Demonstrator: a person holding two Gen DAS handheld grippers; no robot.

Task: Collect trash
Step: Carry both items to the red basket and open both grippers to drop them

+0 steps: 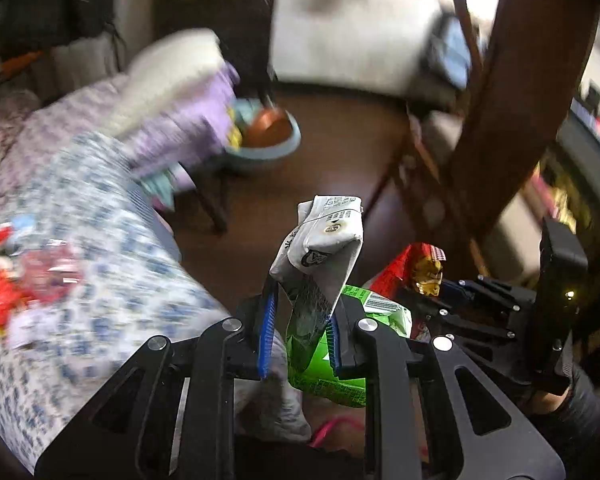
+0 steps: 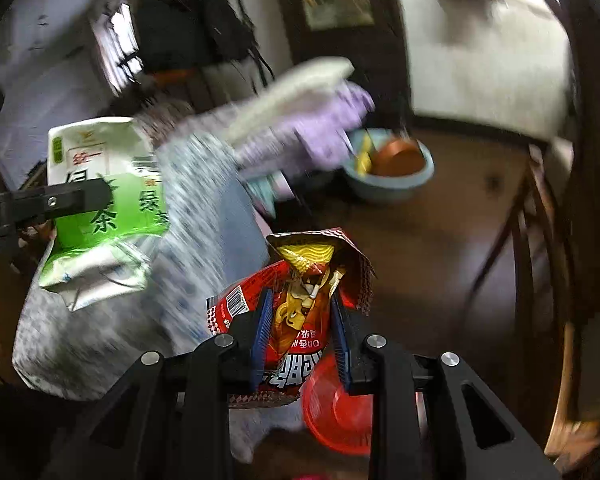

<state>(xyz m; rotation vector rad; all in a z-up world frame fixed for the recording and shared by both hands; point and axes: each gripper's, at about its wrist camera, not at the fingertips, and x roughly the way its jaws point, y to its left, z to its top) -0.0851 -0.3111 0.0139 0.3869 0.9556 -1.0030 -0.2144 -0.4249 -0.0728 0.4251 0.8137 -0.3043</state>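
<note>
A: What is gripped up close?

B: A crushed green tea carton (image 1: 320, 280) is clamped in the left gripper (image 1: 300, 336); a red noodle wrapper (image 2: 300, 312) is pinched by the right gripper (image 2: 300, 340).

A: And farther off?

B: A blue basin (image 2: 392, 176) is seen at one o'clock on the floor.

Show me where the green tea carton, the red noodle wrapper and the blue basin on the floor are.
green tea carton (image 2: 100, 184): right wrist view, on its printed green front.
red noodle wrapper (image 2: 300, 320): right wrist view, on the crumpled middle between the blue pads.
blue basin (image 2: 388, 188): right wrist view, on its outer wall.
</note>
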